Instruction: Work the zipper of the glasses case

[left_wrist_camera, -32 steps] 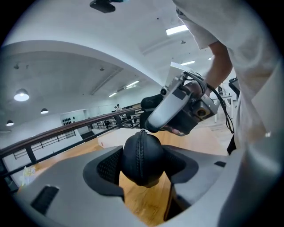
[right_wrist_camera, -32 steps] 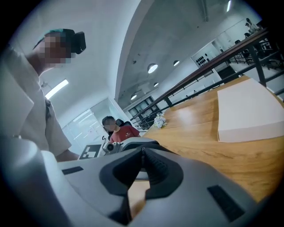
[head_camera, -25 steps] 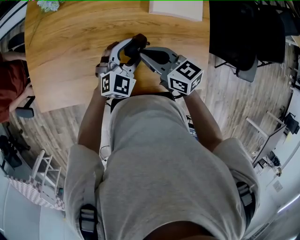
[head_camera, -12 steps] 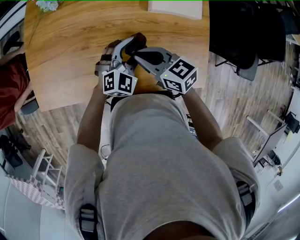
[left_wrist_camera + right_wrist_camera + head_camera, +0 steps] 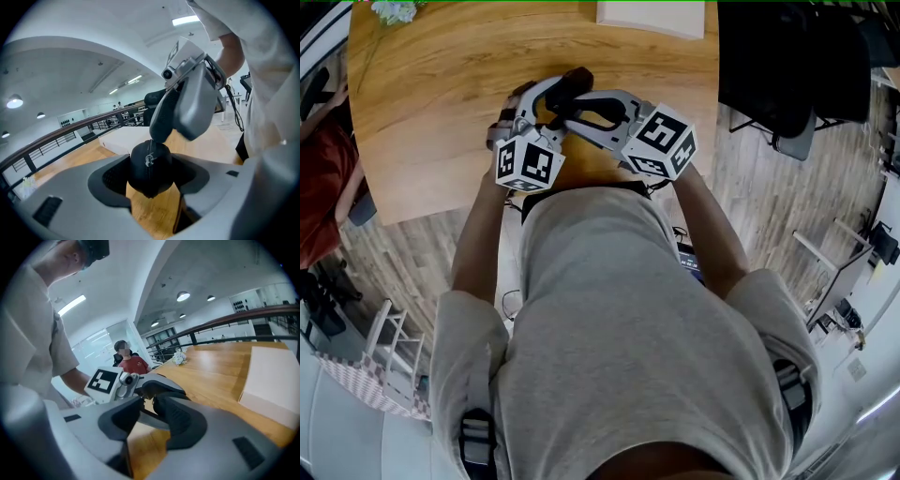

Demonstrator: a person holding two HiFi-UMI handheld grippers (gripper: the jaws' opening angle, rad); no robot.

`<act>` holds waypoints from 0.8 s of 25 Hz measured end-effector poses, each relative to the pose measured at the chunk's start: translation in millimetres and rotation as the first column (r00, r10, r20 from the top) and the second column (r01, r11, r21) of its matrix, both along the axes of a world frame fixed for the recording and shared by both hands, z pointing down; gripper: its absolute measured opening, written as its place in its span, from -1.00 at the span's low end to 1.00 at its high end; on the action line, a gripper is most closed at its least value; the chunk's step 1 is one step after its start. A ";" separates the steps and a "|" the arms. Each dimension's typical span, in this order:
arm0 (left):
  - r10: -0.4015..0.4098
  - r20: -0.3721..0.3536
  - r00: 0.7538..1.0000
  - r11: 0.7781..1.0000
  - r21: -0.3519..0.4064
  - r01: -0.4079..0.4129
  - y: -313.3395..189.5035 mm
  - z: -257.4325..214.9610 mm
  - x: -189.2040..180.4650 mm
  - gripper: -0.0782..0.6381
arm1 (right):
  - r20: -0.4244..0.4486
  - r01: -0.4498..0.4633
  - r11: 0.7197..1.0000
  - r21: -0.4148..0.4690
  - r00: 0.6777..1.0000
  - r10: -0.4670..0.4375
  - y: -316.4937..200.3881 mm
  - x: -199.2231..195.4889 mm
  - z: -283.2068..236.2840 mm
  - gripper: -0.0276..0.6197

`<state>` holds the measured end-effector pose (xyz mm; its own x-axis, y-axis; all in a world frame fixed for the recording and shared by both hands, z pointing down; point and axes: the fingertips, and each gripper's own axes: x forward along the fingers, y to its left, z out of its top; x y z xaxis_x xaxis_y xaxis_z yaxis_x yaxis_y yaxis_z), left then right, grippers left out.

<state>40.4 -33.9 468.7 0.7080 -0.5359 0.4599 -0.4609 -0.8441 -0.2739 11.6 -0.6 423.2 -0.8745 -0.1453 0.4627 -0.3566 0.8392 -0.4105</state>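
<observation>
The black glasses case (image 5: 149, 172) sits between the pads of my left gripper (image 5: 150, 180), which press on its two sides. Its zipper runs up the end facing that camera, and the small metal pull (image 5: 150, 159) hangs free on it. My right gripper (image 5: 159, 137) comes in from above, with its fingertips at the top of the case by the zipper line. Its jaws have just been opening; in the right gripper view the right gripper (image 5: 146, 401) shows a narrow gap with nothing gripped. In the head view both grippers meet at the case (image 5: 577, 79) above the wooden table (image 5: 441, 84).
A white box (image 5: 652, 17) lies at the table's far edge, seen as well in the right gripper view (image 5: 274, 385). Small flowers (image 5: 394, 9) stand at the far left corner. A person in red (image 5: 133, 364) sits to the left. A black chair (image 5: 787, 66) stands right of the table.
The right gripper has rolled a little, and its marker cube has shifted up and turned. The left gripper's cube has tipped slightly to the left. The case stays in the left jaws.
</observation>
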 end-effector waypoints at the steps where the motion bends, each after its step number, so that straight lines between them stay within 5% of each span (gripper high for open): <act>1: 0.005 -0.024 1.000 1.000 -0.011 -0.005 1.0 -1.7 -3.0 -0.03 | -0.040 0.029 0.998 0.059 0.999 -0.027 0.0 6.0 0.0 -0.32; 3: 0.026 -0.065 0.998 0.999 -0.026 -0.027 3.8 -6.4 -8.9 -0.03 | -0.190 0.116 0.971 0.208 0.979 -0.076 -3.8 21.3 8.7 -0.23; 6: 0.072 -0.105 0.992 0.996 -0.046 -0.078 10.2 -12.3 -13.2 -0.03 | -0.412 0.312 0.878 0.363 0.899 -0.149 -10.4 33.8 30.7 -0.17; 10: 0.131 -0.136 0.982 0.988 -0.068 -0.141 22.2 -17.5 -8.8 -0.03 | -0.500 0.460 0.789 0.407 0.835 -0.229 -12.5 22.7 48.8 -0.12; 14: 0.143 -0.145 0.979 0.985 -0.074 -0.155 25.4 -19.0 -8.7 -0.03 | -0.507 0.521 0.756 0.396 0.810 -0.294 -9.2 6.1 61.5 -0.10; 20: 0.133 -0.144 0.981 0.986 -0.085 -0.146 25.4 -12.9 -10.8 -0.03 | -0.557 0.539 0.747 0.390 0.784 -0.275 -8.5 3.7 67.7 -0.11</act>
<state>29.6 -8.4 455.7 0.8327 -0.3861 0.3968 -0.3643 -0.9218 -0.1324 15.3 -9.1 490.8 -0.6208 -0.1484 0.7698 0.0458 0.9734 0.2246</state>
